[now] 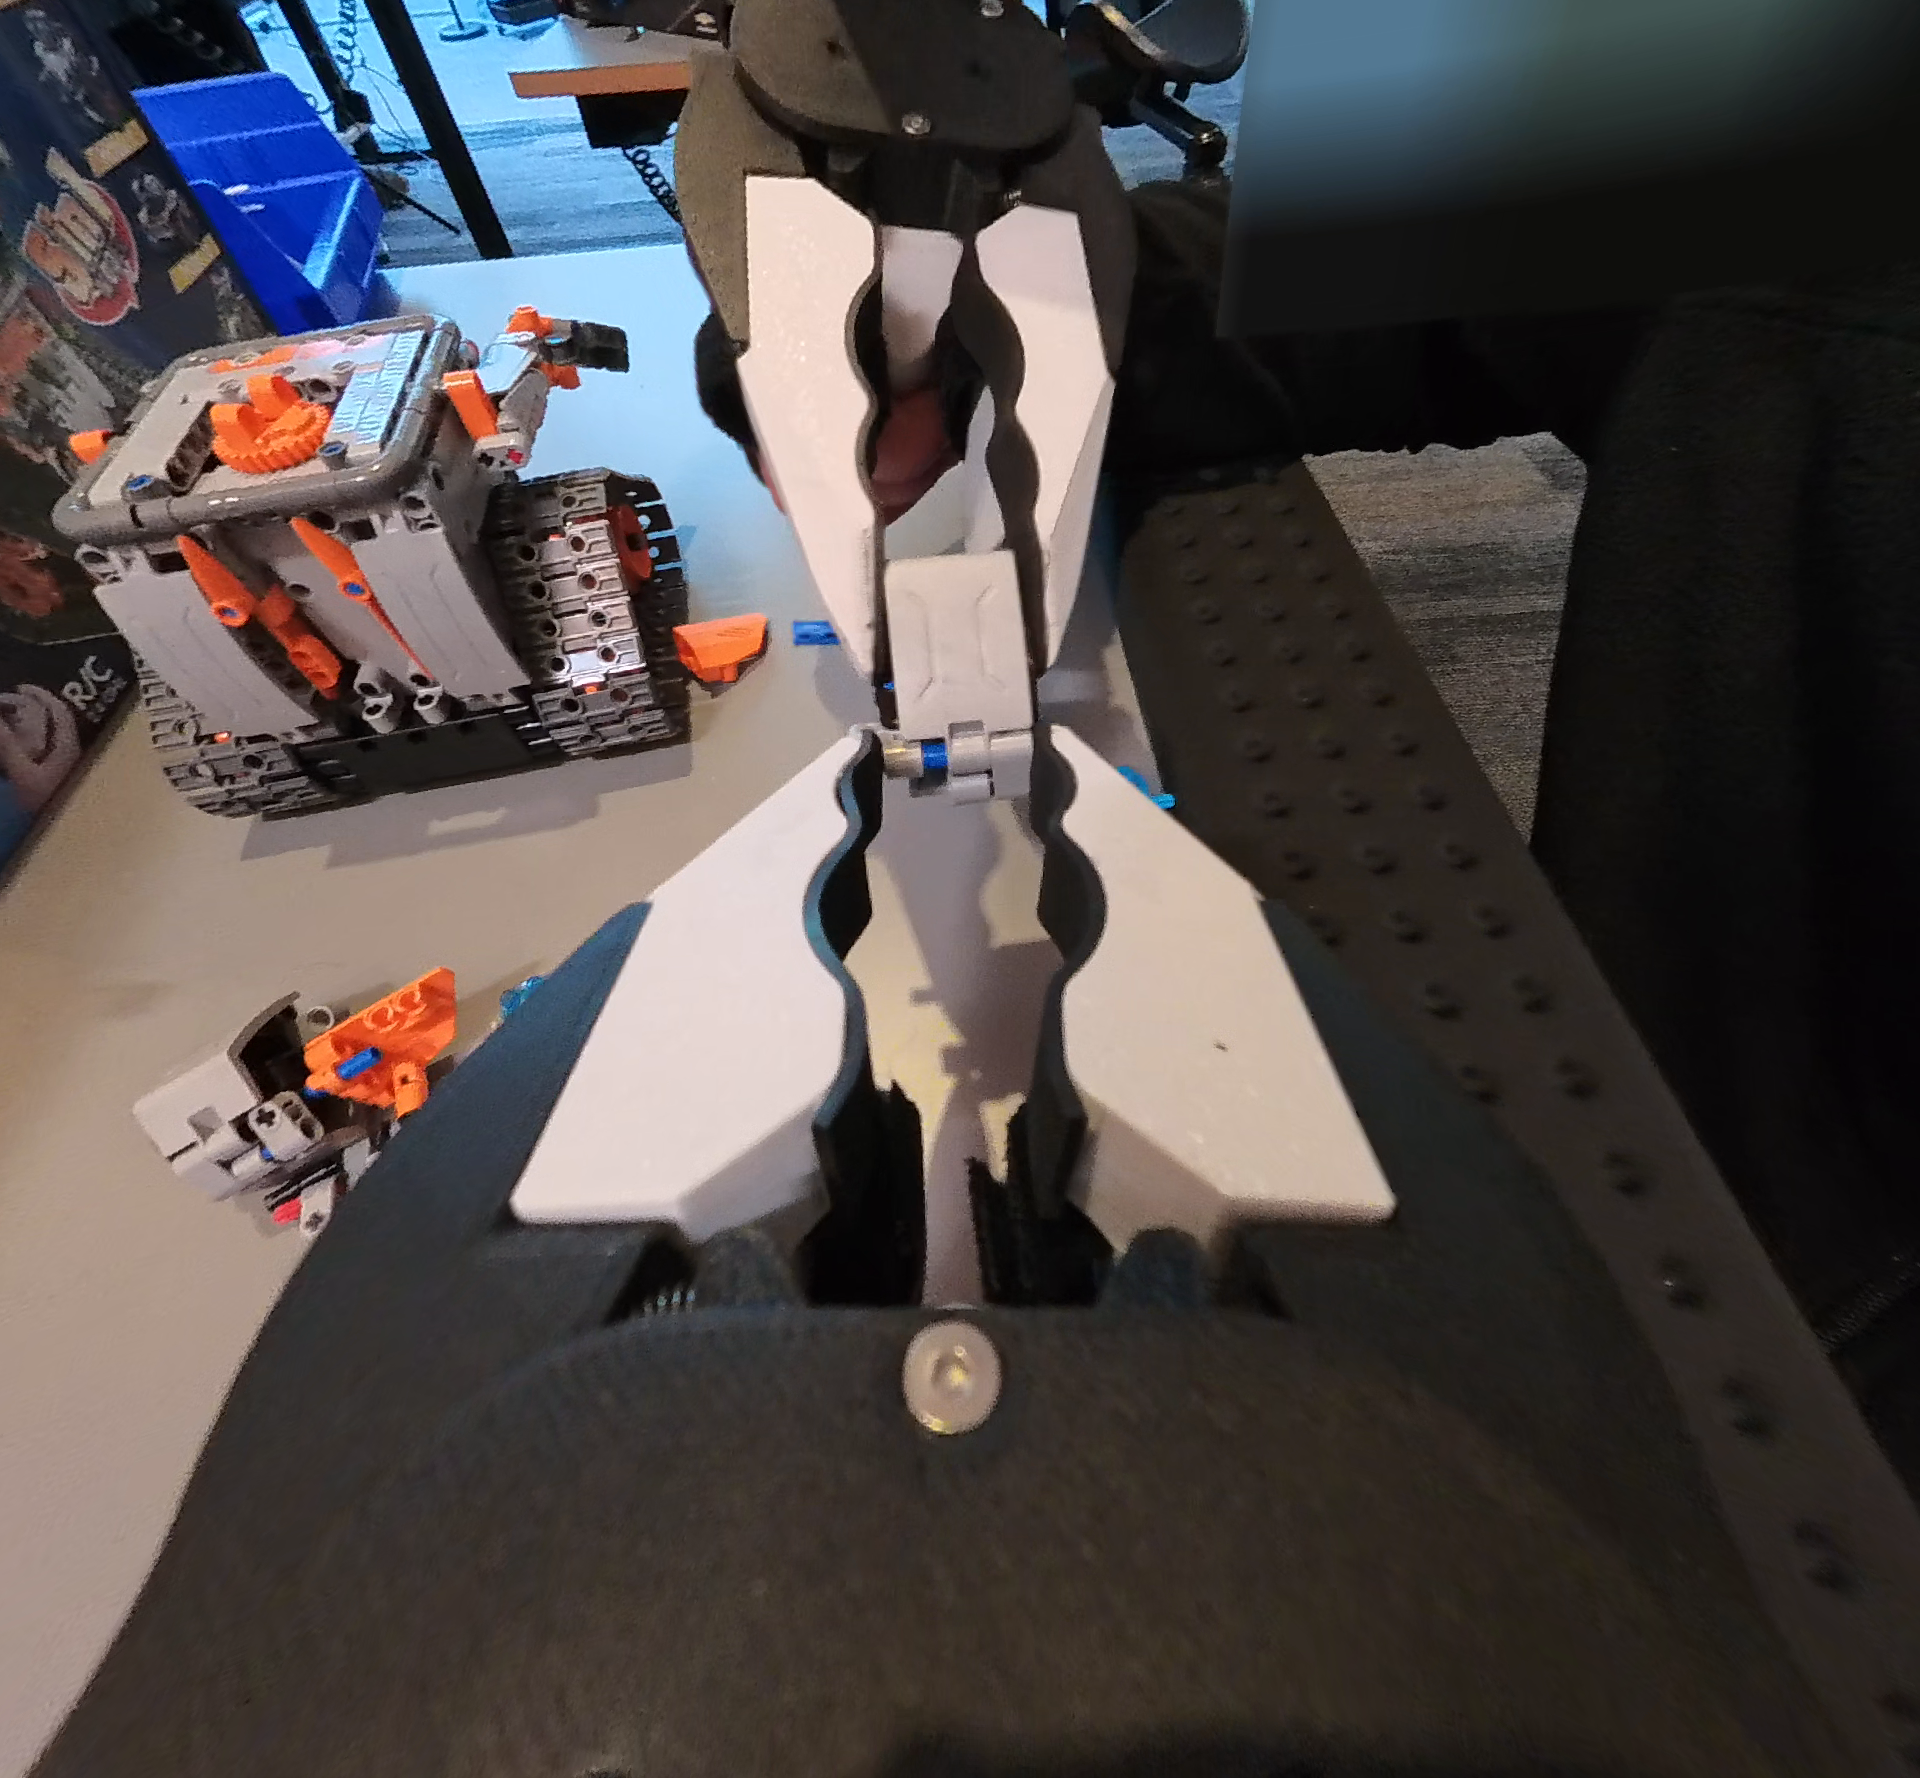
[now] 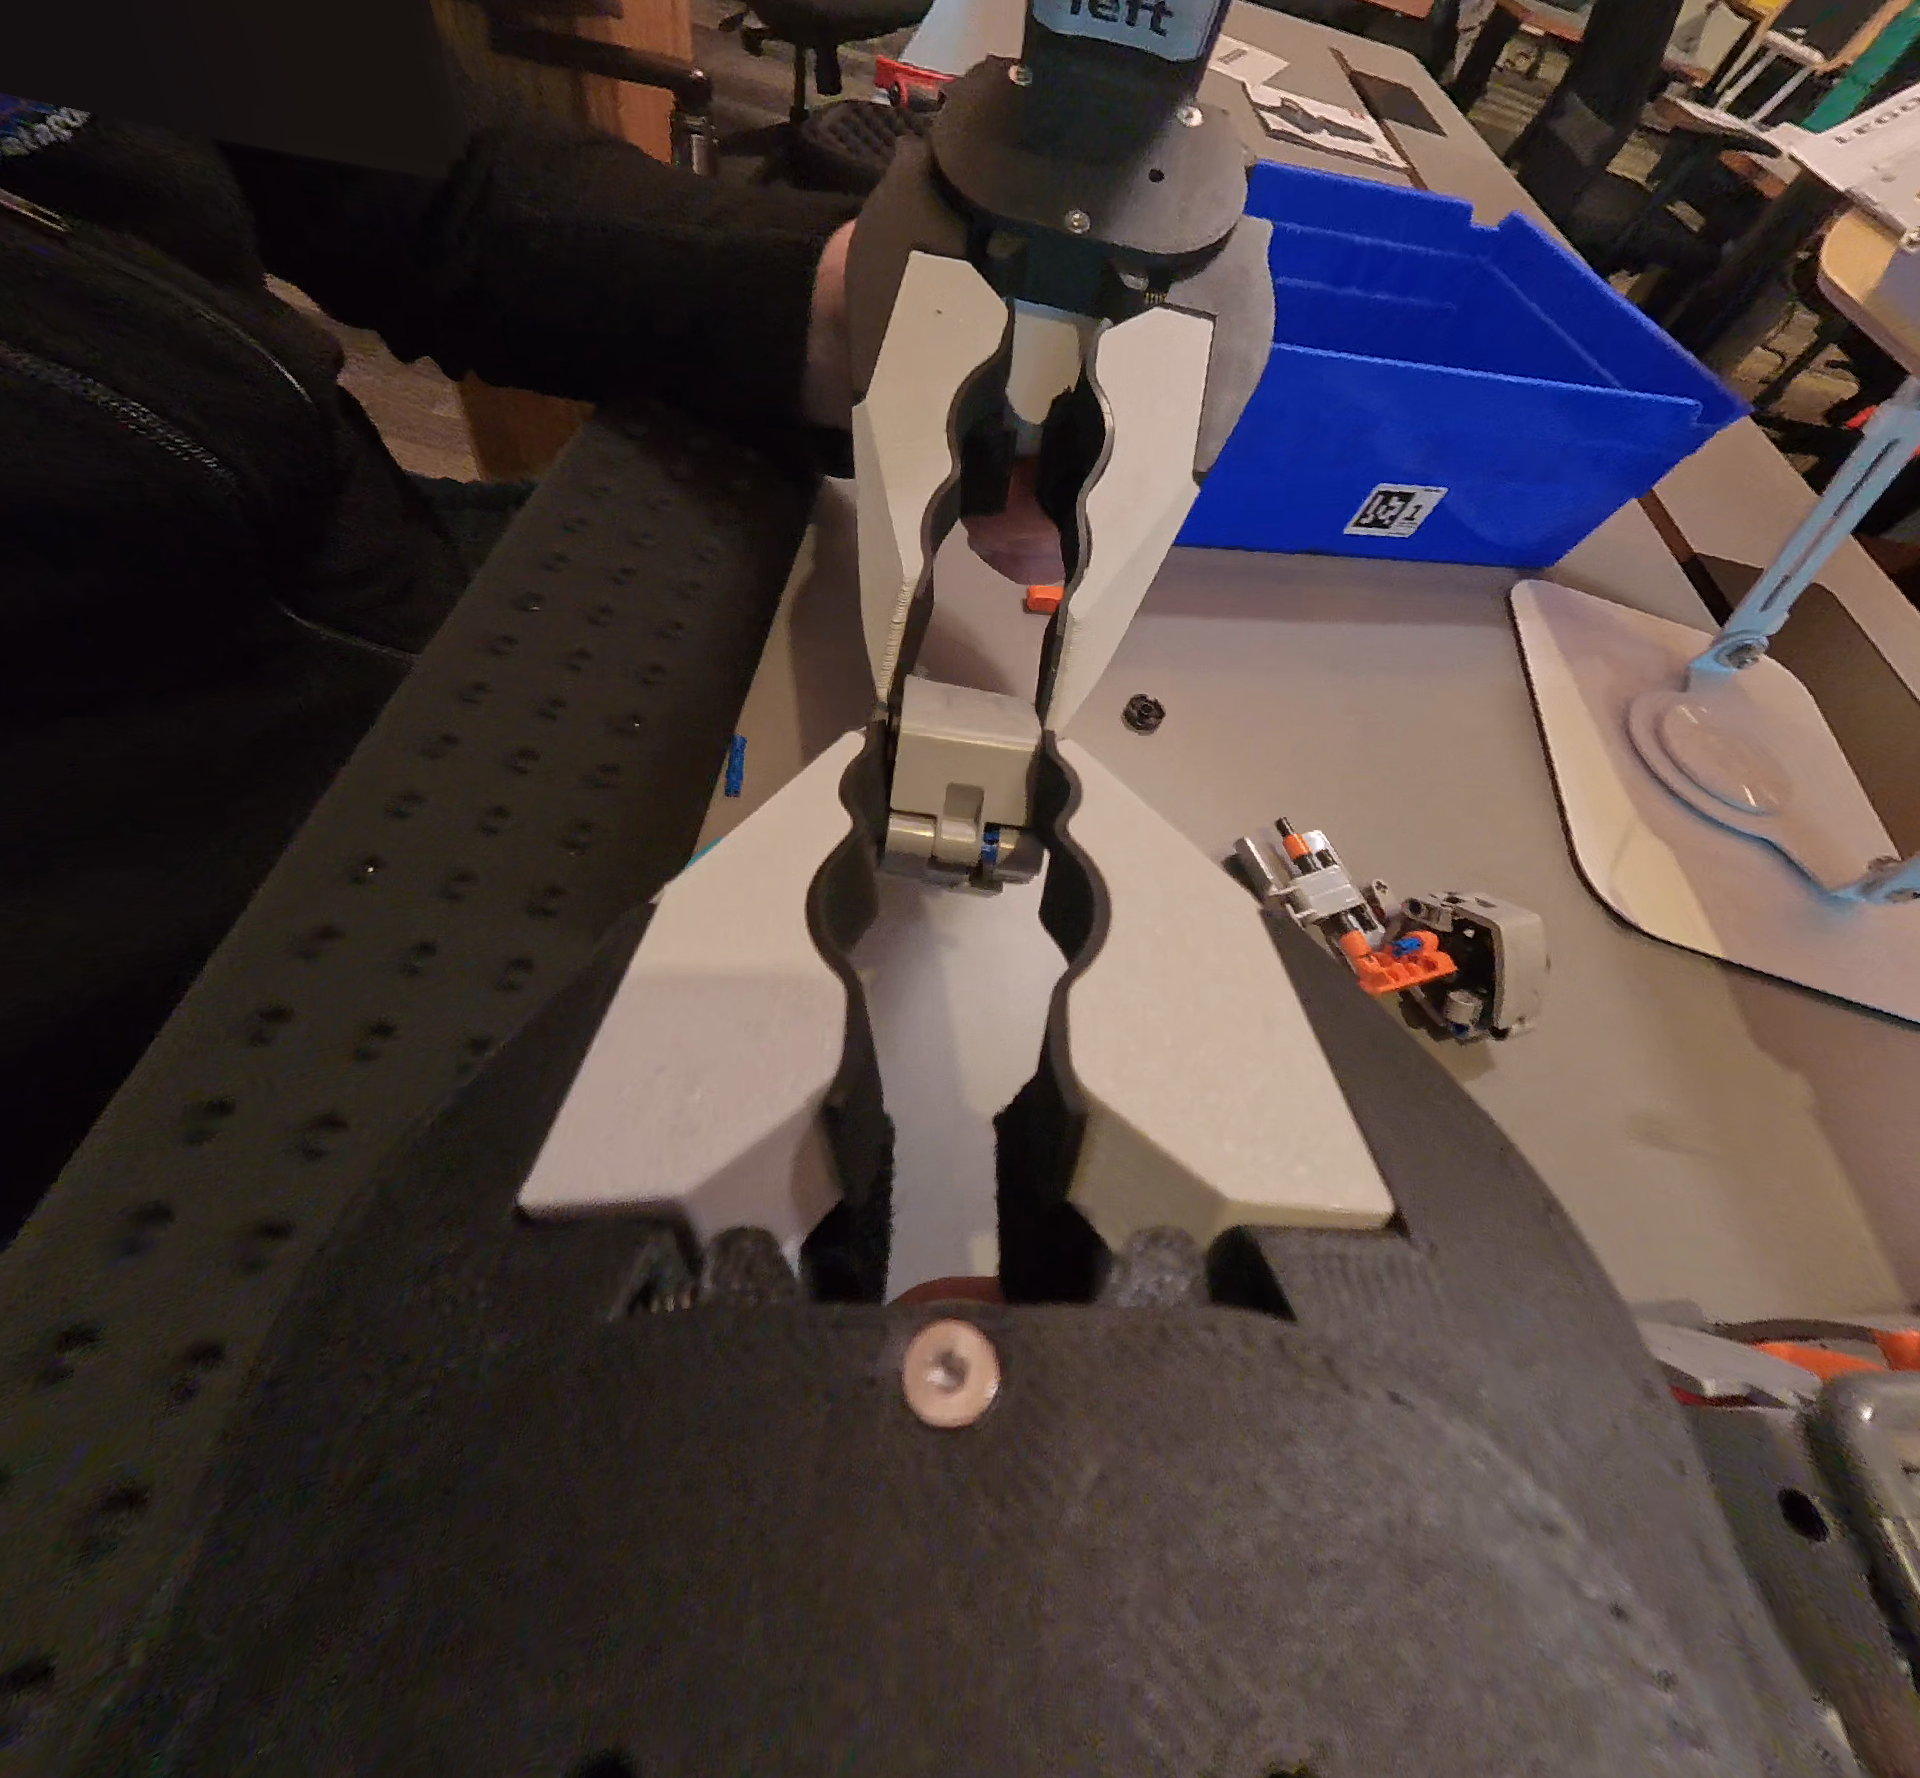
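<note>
A small grey brick assembly (image 1: 951, 627), a flat panel with a grey connector and blue pin at one end, is held between both grippers above the table edge. My left gripper (image 1: 956, 752) is shut on its connector end. My right gripper (image 1: 956, 689) comes from the far side, tip to tip with the left, and is shut on the panel. In the right wrist view the assembly (image 2: 961, 762) sits between my right gripper's (image 2: 961, 746) fingers, and the left gripper (image 2: 966, 705) clasps its far end. A dark sleeve (image 2: 571, 274) shows behind the left gripper.
A grey-and-orange tracked vehicle model (image 1: 364, 565) stands at the left on the grey table. A small grey-orange sub-assembly (image 1: 291, 1094) (image 2: 1444, 959) lies nearby. A blue bin (image 2: 1455, 378) stands behind. A black perforated board (image 1: 1403, 897) runs along the table edge. A white mat with a lamp base (image 2: 1714, 793) lies right. The grippers are tip to tip, or close to it. From either gripper's tips it is about 15 centimeters to the grey-and-orange tracked vehicle model (image 1: 364, 565).
</note>
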### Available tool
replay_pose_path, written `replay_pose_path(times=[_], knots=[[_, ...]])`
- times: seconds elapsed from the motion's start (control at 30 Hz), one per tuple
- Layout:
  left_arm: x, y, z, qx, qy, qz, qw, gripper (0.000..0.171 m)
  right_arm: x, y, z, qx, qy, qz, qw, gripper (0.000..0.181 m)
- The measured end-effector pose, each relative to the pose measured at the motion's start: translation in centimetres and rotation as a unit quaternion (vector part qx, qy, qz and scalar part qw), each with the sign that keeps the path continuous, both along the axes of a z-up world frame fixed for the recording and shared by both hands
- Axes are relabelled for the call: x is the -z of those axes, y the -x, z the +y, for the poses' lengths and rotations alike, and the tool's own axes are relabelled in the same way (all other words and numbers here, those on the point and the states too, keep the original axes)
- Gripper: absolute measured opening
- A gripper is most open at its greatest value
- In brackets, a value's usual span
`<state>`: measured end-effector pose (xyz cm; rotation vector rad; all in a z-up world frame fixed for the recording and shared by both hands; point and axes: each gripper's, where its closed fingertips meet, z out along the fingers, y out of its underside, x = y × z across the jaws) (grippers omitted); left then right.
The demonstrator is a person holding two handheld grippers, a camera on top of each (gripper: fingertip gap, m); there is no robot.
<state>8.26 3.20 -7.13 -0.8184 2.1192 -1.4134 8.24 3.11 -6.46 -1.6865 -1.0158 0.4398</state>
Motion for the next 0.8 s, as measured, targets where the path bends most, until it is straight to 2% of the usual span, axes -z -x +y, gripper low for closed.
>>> replay_pose_path(times=[0.5,0.8], knots=[[-0.7,0.7,-1.5,0.048,0.047,0.008,0.998,0.026,-0.8,0.8,-1.6,-0.065,0.016,0.051,0.996,0.026],[-0.3,0.5,-1.2,0.045,0.054,0.020,0.997,0.026,-0.5,0.6,-1.3,-0.070,0.040,0.078,0.994,0.026]])
